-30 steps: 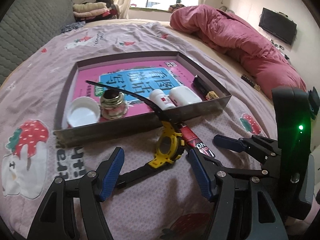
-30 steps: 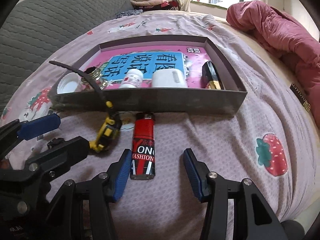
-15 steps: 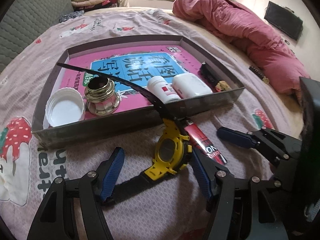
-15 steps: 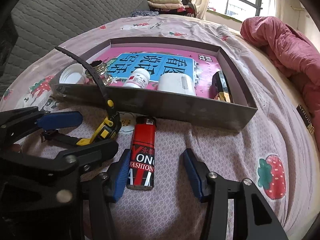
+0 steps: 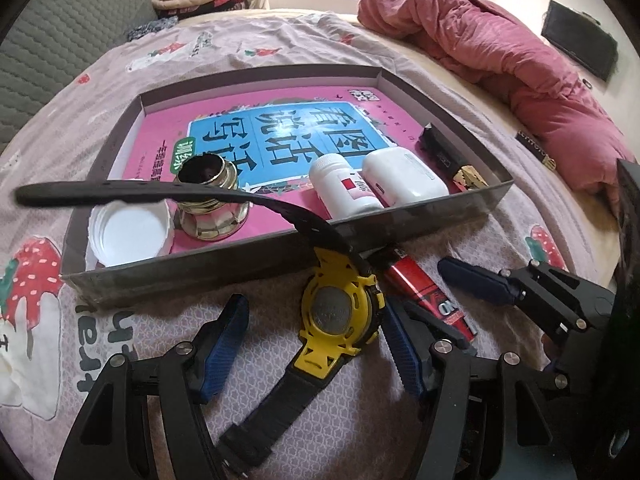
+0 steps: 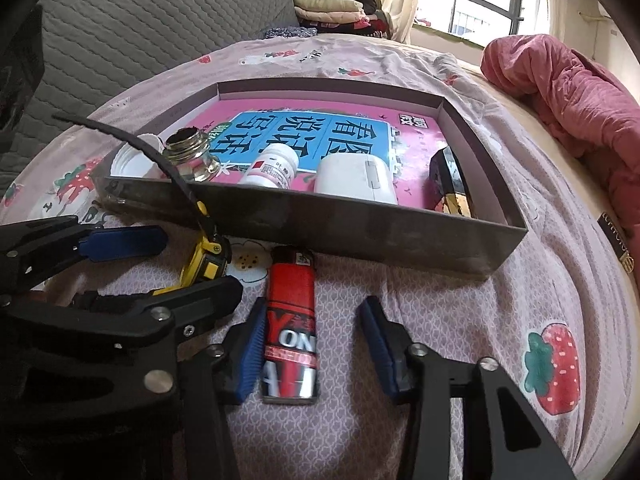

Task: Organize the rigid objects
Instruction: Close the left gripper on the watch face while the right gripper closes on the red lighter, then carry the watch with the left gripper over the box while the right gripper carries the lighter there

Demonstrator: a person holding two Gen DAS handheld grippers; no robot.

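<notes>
Left gripper jaws closing astride yellow watch, no grip visible. Right gripper jaws closing around red lighter, not clamped. Both items on bed, just outside tray near wall.

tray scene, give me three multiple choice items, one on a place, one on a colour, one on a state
1. Where does the red lighter lie?
A. inside the tray
B. on the bedsheet in front of the tray
C. on the pink quilt

2. What colour is the watch case?
A. yellow
B. green
C. white

3. How does the small white bottle sit in the tray?
A. upright
B. on its side
C. upside down on the white lid

Answers: 1 B, it rests on the sheet outside the near wall, between the closing jaws of the right gripper. 2 A, yellow shows around the round back. 3 B, its label faces up beside the white case.
</notes>
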